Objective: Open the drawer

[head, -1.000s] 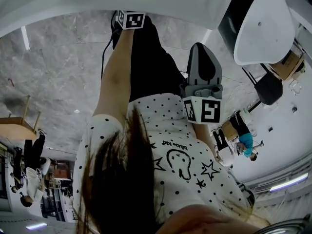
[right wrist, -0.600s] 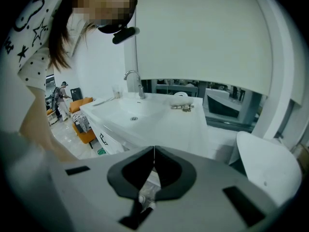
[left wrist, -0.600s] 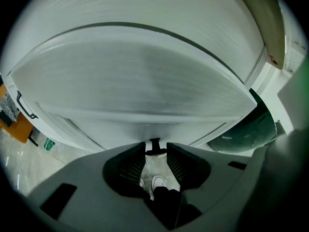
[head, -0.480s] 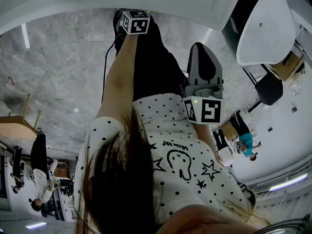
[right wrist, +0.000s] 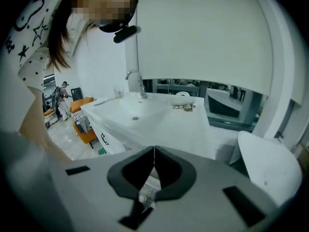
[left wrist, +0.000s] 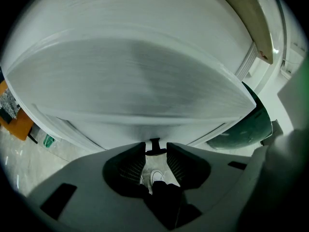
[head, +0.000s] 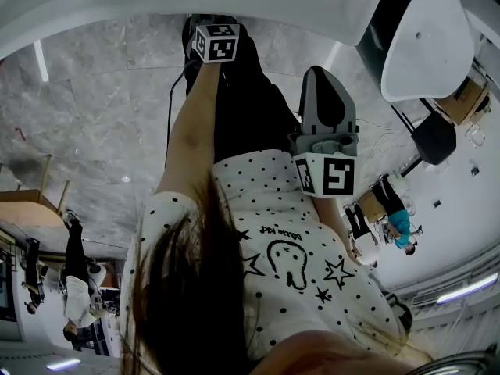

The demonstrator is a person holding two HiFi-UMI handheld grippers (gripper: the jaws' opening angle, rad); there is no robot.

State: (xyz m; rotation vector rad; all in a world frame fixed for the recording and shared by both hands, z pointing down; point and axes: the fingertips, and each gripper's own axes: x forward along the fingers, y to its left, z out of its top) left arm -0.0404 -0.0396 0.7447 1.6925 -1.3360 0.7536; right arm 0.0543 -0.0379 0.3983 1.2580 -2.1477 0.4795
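Drawer (left wrist: 125, 132): white front below the sink counter (right wrist: 193, 124), right in front of the left gripper.
Handle (left wrist: 155, 145): small, black, on the drawer front, at the mouth of the left gripper's gap.
Left gripper (left wrist: 156, 154): jaws apart, pads not pressing on the handle, pointing steeply down.
Right gripper (right wrist: 153, 153): jaw tips together, nothing between them, held back from the counter.
Faucet (right wrist: 137, 81): behind the basin.

The white cabinet front (left wrist: 145, 81) is blurred; its black handle (left wrist: 155, 143) shows only partly between the jaws of the left gripper (left wrist: 156, 148).
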